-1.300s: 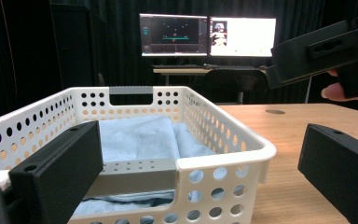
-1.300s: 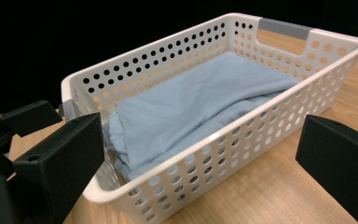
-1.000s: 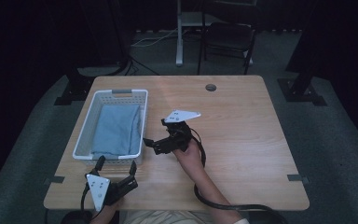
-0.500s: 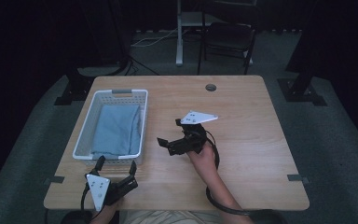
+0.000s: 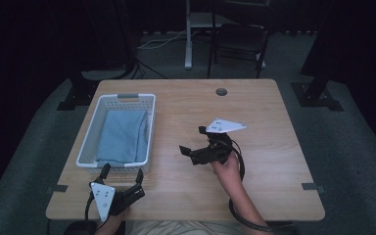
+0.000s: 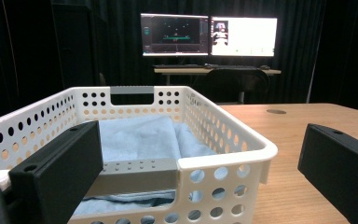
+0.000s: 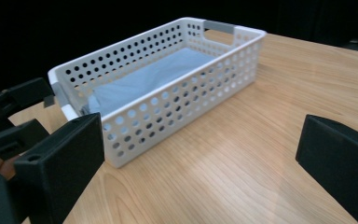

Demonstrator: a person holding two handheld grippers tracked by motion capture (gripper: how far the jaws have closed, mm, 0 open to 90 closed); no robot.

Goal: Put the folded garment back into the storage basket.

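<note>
The light wooden table (image 5: 274, 122) carries a white perforated plastic basket (image 5: 91, 140) at 10 o'clock; its walls partly hide the folded pale-blue cloth (image 5: 123, 134) inside. The right gripper (image 5: 192, 143), jaws apart, hovers mid-table, aimed at 9 o'clock. The left gripper (image 5: 122, 176), jaws apart, sits at 7 o'clock near the basket.

The right gripper (image 5: 192, 140) has drawn back from the basket (image 5: 150, 128) toward the table's middle.

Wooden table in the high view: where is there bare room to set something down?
The wooden table is bare across its right half, beyond the right tongs, and along the far edge around the round grommet. The left is crowded: the white perforated plastic basket with folded blue cloth, and the left tongs.
</note>
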